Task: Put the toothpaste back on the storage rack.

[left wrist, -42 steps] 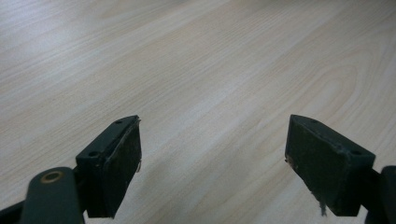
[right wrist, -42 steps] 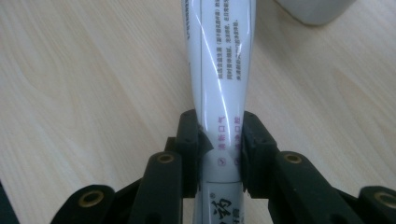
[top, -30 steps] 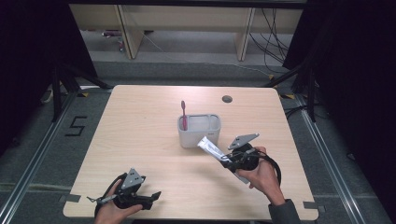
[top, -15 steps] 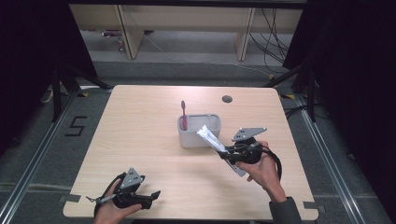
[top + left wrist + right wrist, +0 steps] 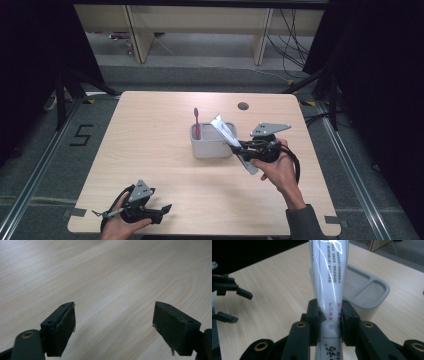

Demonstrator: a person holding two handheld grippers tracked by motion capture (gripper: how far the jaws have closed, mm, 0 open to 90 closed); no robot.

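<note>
One grey plastic holder [image 5: 210, 145] sits mid-table with rounded compartments; a red toothbrush [image 5: 196, 122] stands upright in its left one. The right gripper [image 5: 239, 149] has its black jaws clamped on a glossy white toothpaste tube [image 5: 225, 131], slanting toward eleven o'clock over the holder's right rim. The tube's far end is cut off in the right gripper view. At seven o'clock, the left gripper [image 5: 162, 210] rests with jaws apart above pale woodgrain table [image 5: 150, 135].
</note>
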